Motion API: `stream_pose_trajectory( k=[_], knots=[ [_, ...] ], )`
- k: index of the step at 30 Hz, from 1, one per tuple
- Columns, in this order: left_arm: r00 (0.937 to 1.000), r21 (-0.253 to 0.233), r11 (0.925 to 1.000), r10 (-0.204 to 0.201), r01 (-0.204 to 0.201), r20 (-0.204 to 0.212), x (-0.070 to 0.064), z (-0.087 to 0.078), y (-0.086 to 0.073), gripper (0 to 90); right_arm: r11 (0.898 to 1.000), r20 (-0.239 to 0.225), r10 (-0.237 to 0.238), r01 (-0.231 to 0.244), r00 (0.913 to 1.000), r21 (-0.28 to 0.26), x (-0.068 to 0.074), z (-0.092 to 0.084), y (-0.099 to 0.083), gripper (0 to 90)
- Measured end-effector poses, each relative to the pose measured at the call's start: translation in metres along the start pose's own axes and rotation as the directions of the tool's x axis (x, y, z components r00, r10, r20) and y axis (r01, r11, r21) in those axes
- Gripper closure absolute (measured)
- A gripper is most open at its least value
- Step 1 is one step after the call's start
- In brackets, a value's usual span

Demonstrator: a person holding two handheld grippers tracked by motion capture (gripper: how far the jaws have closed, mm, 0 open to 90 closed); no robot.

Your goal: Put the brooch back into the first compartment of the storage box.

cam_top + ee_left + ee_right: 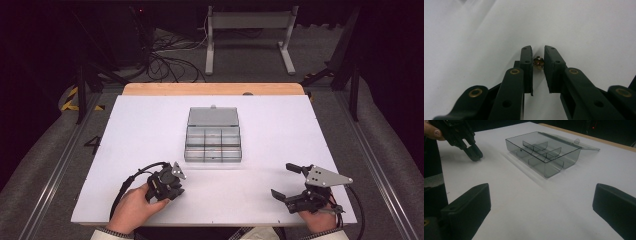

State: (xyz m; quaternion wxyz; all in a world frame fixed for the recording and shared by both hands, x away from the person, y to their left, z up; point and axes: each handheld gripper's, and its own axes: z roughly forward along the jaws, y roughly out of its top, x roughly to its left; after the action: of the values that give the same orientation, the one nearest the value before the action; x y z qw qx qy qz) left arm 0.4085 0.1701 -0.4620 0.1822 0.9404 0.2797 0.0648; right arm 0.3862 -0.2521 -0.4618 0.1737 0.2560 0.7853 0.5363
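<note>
My left claw [538,56] pinches a small brass piece [538,62] near the open compartment box [213,140], probably to load it; my right claw [288,181] waits spread.

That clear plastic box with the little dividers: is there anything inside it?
The clear box stands open, lid laid back flat. The compartments seen through the walls look bare. The floor behind the dividers is partly hidden, so something tiny could escape notice.
</note>
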Motion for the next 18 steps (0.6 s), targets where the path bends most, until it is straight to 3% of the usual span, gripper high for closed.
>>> stream_pose_trajectory(
  k=[7,18],
  knots=[
    [1.0,-0.009,0.9999,0.01,-0.01,-0.002,-0.001,-0.002,0.0,78.0,1.0,0.0,0.0,0.0,1.0,0.001,0.0,0.0,0.0,2.3],
    [1.0,-0.117,0.9931,-0.002,0.002,-0.003,0.0,-0.016,0.0,78.0,1.0,0.003,0.004,-0.004,1.0,0.002,0.0,0.001,0.0,2.4]
  ],
)
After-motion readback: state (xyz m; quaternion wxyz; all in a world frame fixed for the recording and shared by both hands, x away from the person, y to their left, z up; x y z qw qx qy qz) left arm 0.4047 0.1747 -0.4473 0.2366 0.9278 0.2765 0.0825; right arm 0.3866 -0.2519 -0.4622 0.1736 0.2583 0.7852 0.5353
